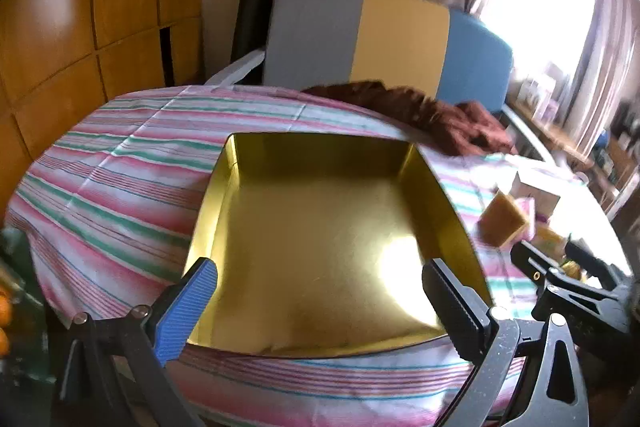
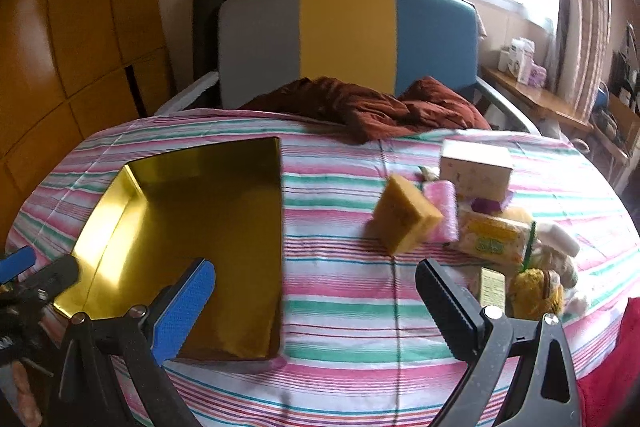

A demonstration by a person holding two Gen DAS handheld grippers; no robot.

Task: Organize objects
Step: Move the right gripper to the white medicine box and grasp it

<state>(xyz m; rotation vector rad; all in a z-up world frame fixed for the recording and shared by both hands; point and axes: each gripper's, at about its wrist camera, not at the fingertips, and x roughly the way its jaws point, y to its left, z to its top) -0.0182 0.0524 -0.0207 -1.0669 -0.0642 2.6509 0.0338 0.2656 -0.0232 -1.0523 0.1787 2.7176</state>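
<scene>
A shallow gold box [image 1: 320,239] lies open on the striped bedsheet; it appears at the left in the right wrist view [image 2: 192,227]. My left gripper [image 1: 320,303] hovers open over the box's near edge, nothing between its fingers. My right gripper [image 2: 316,303] is open above bare sheet, right of the box. Beyond it lies a pile: a yellow sponge block [image 2: 406,217], a pink roll [image 2: 442,211], a white carton [image 2: 476,169], a yellow tissue pack [image 2: 492,237] and a yellow knitted thing [image 2: 534,293]. The sponge block [image 1: 502,223] also shows at the right of the left wrist view.
A crumpled brown cloth [image 2: 372,107] lies at the bed's far end, below a grey, yellow and blue headboard [image 2: 348,35]. Wooden cupboards [image 2: 80,27] stand on the left. A cluttered shelf [image 2: 536,95] runs under the window on the right. Red fabric [image 2: 612,367] sits at the lower right.
</scene>
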